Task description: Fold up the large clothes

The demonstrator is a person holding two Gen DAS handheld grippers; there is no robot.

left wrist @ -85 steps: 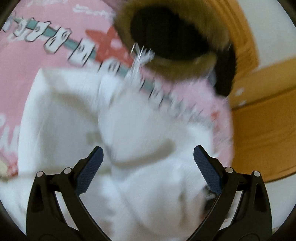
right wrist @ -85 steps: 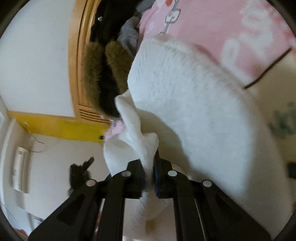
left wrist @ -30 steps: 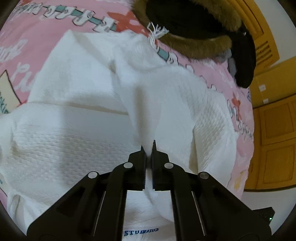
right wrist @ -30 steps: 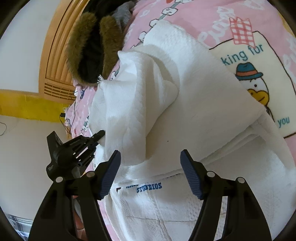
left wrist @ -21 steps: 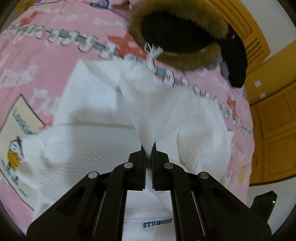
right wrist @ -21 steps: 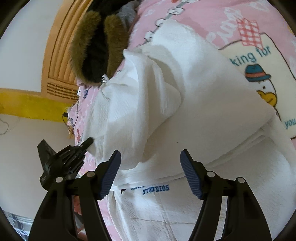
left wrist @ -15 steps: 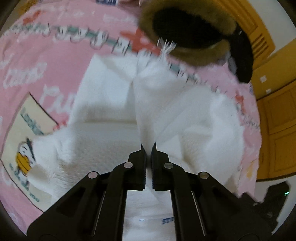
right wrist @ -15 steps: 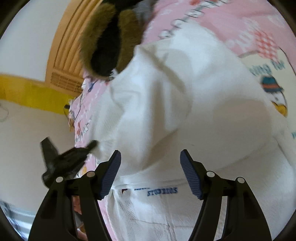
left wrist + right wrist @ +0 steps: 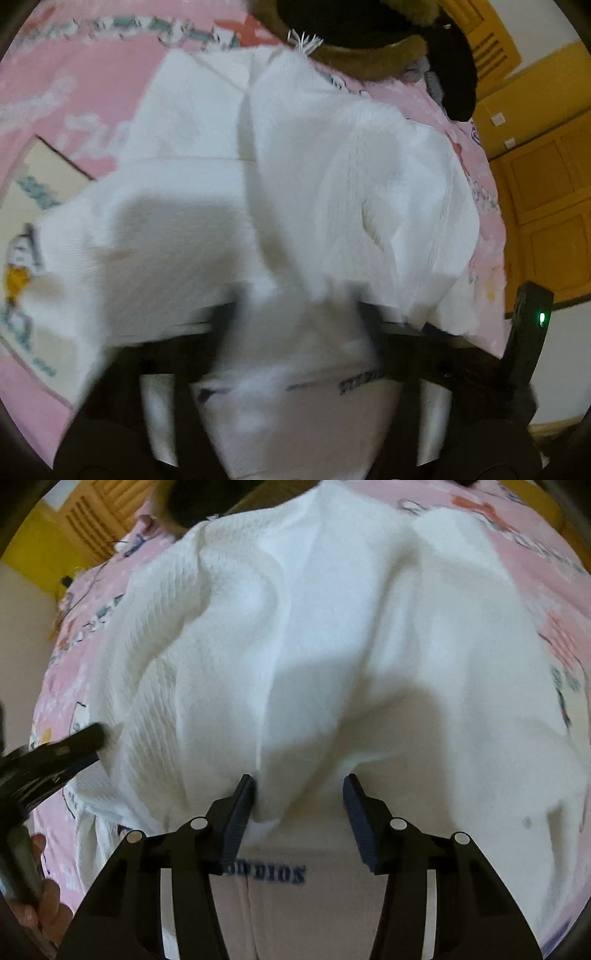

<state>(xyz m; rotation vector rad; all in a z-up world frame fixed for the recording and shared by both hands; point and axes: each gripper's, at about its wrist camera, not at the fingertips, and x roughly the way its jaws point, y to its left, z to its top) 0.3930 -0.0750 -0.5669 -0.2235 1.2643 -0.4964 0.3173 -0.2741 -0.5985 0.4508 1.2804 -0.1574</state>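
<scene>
garment: white garment (image 9: 332, 635) lies rumpled on pink bed sheet (image 9: 74, 92) | left hand-held gripper (image 9: 295, 332): just released, jaws wide | right hand-held gripper (image 9: 299, 805): closing, fold between, not yet pinched | tip: pinch fold edge squarely.

White garment (image 9: 332, 635): matt cloth, waffle-textured weave, soft and creased. Pink printed bedspread (image 9: 92, 74): smooth matt fabric. Brown fur trim (image 9: 369, 62): shaggy, rough pile. Cupboard doors (image 9: 546, 206): smooth yellow-orange wood, slight sheen. Right gripper (image 9: 299, 812): matt black plastic; pads (image 9: 356, 819) blue, ribbed.
</scene>
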